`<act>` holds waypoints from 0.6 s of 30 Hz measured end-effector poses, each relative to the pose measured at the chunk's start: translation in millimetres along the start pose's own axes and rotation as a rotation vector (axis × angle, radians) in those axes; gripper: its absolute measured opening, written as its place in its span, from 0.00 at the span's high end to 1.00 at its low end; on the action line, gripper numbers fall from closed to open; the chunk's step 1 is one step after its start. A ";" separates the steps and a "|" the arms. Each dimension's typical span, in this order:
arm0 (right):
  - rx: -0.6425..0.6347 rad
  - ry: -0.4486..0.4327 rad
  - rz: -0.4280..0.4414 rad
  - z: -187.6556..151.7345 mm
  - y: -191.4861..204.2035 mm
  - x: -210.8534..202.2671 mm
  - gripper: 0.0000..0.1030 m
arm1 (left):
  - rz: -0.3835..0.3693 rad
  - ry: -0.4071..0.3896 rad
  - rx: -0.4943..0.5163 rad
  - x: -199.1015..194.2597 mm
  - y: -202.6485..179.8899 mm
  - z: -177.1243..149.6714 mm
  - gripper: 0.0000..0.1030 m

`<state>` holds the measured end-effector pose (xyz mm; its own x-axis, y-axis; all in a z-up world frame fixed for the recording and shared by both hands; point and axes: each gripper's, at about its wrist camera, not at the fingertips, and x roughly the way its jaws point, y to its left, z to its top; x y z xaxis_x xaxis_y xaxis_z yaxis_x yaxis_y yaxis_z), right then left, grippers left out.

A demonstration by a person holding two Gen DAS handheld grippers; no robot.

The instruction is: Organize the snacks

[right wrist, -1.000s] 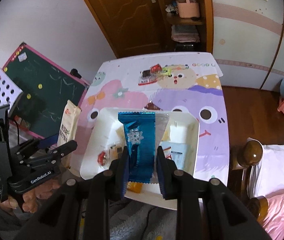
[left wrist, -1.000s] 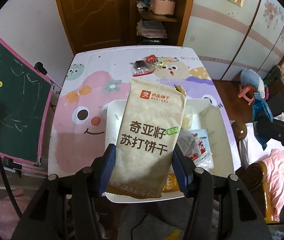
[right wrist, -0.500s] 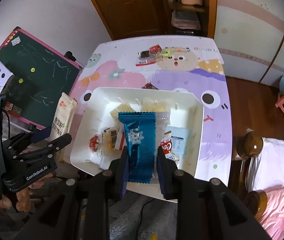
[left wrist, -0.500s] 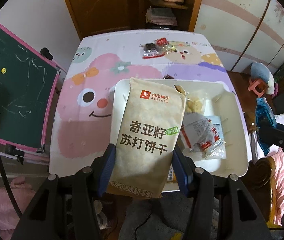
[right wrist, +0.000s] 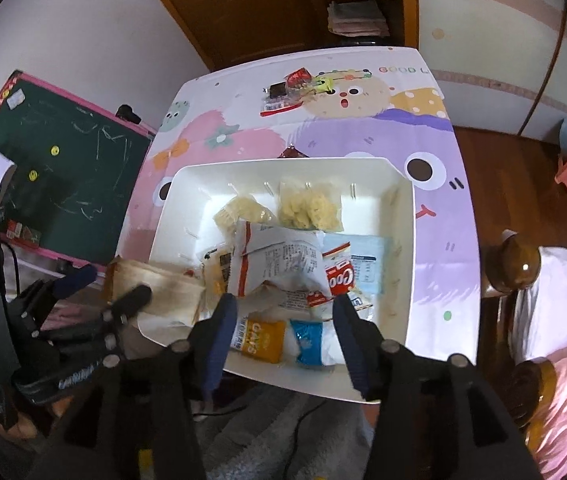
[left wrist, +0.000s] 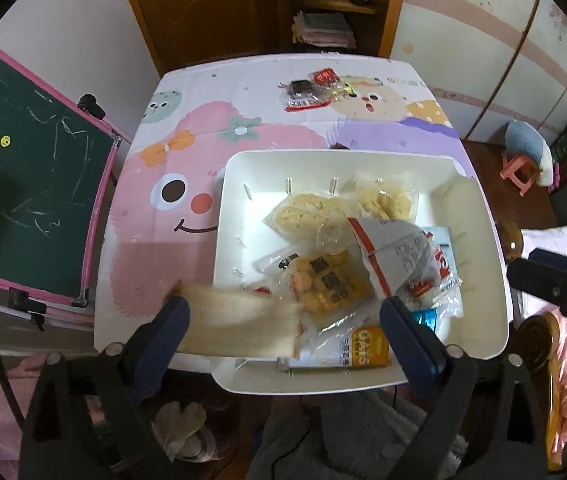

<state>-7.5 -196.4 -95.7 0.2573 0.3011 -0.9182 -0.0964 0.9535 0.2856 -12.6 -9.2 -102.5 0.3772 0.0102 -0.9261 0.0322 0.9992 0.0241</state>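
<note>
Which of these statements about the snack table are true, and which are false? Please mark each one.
1. The white bin holds several snack packets. True.
2. A few snacks lie on the table's far end, outside the bin. True.
3. The left hand-held gripper is clamped on the beige cracker bag. False: its jaws are opening, and the bag, blurred, lies tilted over the bin's near left edge.
4. The right hand-held gripper grips the blue packet. False: its jaws are opening, and the packet lies in the bin.
5. The tablecloth is plain white. False: it has colourful cartoon faces.
</note>
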 end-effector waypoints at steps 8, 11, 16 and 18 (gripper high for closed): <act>0.001 0.056 -0.006 -5.2 0.7 22.2 0.44 | 0.011 0.046 -0.025 15.4 2.2 -11.1 0.07; -0.008 0.069 -0.005 -7.0 3.4 26.6 0.44 | 0.015 0.044 -0.038 16.6 7.0 -13.2 0.07; -0.025 0.056 -0.013 -5.9 8.8 27.8 0.43 | 0.032 0.008 -0.069 16.1 14.3 -15.2 0.07; -0.038 0.041 -0.028 -4.9 10.9 26.9 0.43 | 0.044 -0.029 -0.068 11.9 14.6 -16.5 0.07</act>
<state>-6.3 -178.0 -118.6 0.2206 0.2727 -0.9365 -0.1262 0.9600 0.2499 -23.0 6.1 -119.4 0.4034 0.0539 -0.9134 -0.0474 0.9982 0.0380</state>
